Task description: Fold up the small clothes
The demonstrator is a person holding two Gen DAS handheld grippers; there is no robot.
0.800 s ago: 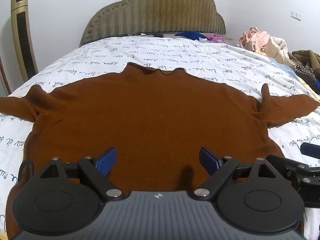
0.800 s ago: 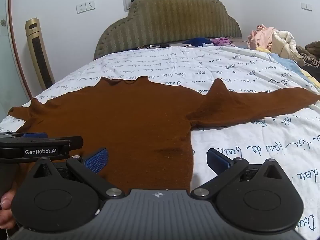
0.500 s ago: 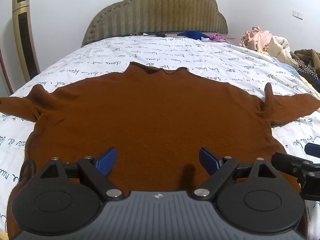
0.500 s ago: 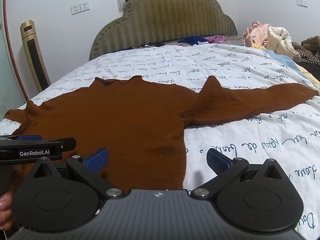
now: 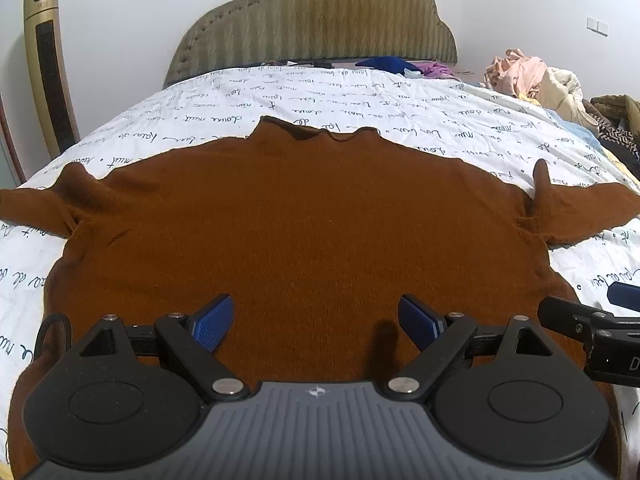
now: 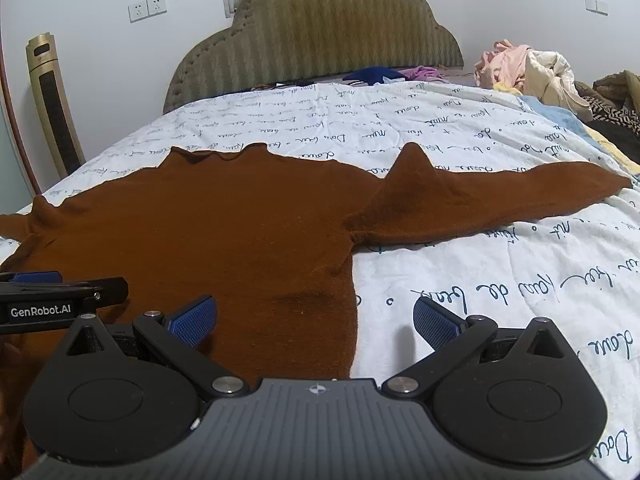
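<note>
A brown long-sleeved sweater (image 5: 304, 220) lies flat on the bed, collar toward the headboard and both sleeves spread sideways. My left gripper (image 5: 316, 318) hovers open over the sweater's lower middle, with nothing between its blue pads. In the right wrist view the same sweater (image 6: 224, 232) fills the left half, and its right sleeve (image 6: 500, 196) stretches out to the right. My right gripper (image 6: 316, 320) stands open above the sweater's right side edge near the hem, one pad over cloth and the other over the sheet. Each gripper shows at the edge of the other's view.
The bed has a white sheet (image 5: 360, 96) printed with script and an olive padded headboard (image 5: 320, 16). A heap of loose clothes (image 6: 532, 68) sits at the far right. A gold tower fan (image 5: 48, 64) stands left of the bed.
Both views have shifted slightly: the sweater sits a little lower and more to the left in the right wrist view. Both grippers stay open and the sweater lies unmoved.
</note>
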